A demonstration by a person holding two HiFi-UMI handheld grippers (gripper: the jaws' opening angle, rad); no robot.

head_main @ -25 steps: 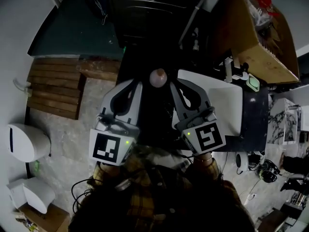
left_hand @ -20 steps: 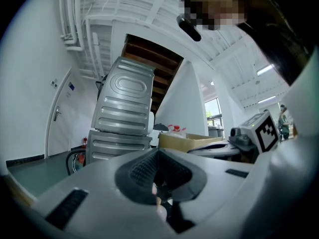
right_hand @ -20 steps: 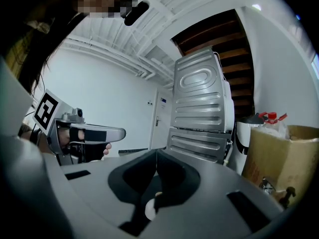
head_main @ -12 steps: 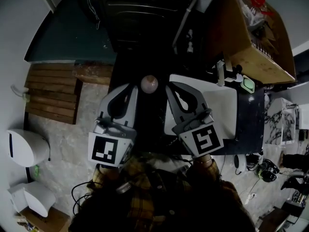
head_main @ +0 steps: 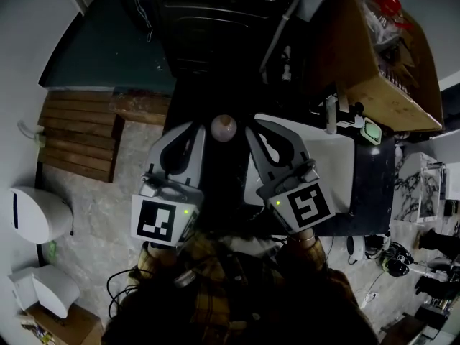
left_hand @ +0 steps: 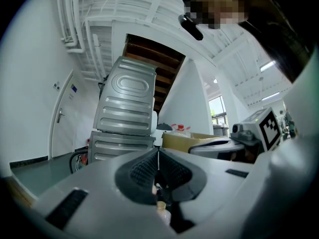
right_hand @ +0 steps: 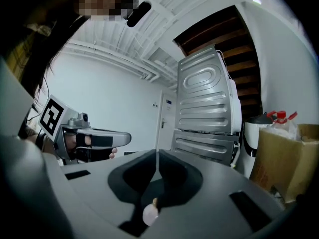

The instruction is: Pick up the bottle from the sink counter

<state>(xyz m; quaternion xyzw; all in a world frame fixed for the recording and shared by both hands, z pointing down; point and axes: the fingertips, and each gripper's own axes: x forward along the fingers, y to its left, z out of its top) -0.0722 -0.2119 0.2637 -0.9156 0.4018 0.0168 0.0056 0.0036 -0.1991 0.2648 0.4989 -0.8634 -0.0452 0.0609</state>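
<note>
As seen overhead, bottle (head_main: 223,126) looks pale; top rounded.

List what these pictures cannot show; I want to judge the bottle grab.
1. Bottle: head view shows only its top; darkness hides its body and footing.
2. Bottle, both gripper views: mostly hidden behind the shut left claw and right claw.
3. Items beside the sink: head view, too small and dark to name.
</note>
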